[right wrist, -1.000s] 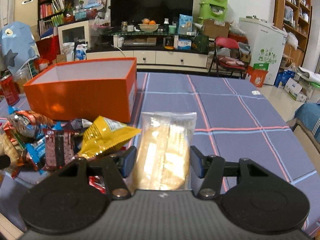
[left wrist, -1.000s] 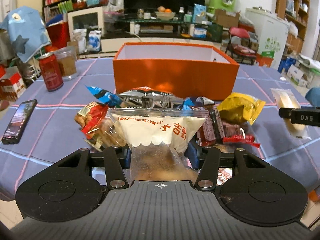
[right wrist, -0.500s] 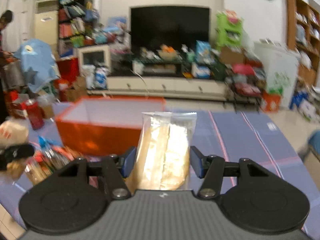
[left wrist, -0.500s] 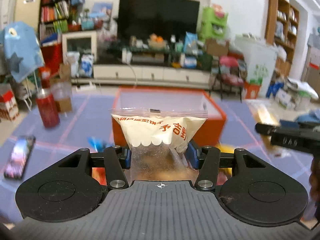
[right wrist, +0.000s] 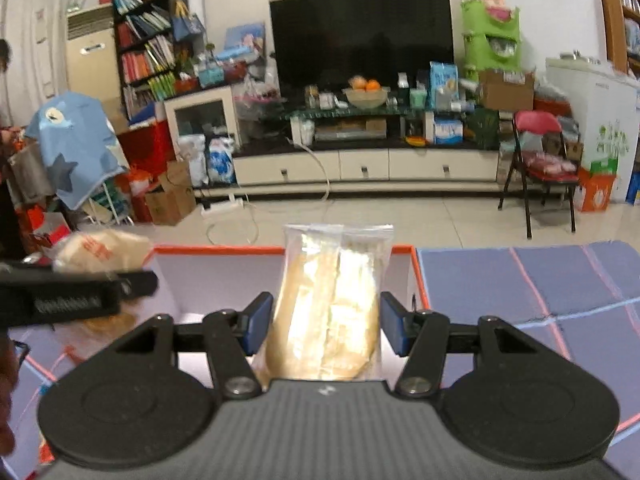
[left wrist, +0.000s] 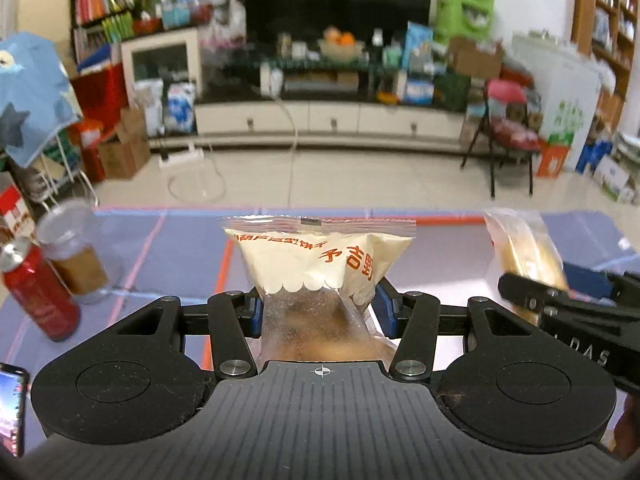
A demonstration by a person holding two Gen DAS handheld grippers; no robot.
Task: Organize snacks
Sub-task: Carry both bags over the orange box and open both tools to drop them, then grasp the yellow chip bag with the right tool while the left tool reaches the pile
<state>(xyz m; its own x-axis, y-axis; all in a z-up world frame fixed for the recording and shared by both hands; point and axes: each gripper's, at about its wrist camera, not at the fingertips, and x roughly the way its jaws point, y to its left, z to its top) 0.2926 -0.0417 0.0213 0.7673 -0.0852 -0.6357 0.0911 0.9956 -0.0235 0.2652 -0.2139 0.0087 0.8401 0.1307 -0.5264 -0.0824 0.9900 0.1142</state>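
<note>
My left gripper (left wrist: 318,312) is shut on a cream snack bag with red lettering (left wrist: 320,264) and holds it over the open orange box (left wrist: 224,272). My right gripper (right wrist: 326,320) is shut on a clear pack of pale biscuits (right wrist: 332,292), also above the orange box (right wrist: 224,272), whose white inside shows below. The right gripper and its pack show at the right of the left wrist view (left wrist: 528,248). The left gripper and its bag show at the left of the right wrist view (right wrist: 100,248).
A red can (left wrist: 36,292) and a clear jar of brown powder (left wrist: 76,256) stand on the blue checked tablecloth (left wrist: 168,248) left of the box. A phone (left wrist: 10,404) lies at the near left edge. The cloth also lies to the right of the box (right wrist: 540,280).
Both grippers have lifted their packs off the table and moved forward over the orange box. The snack pile has dropped out of view.
</note>
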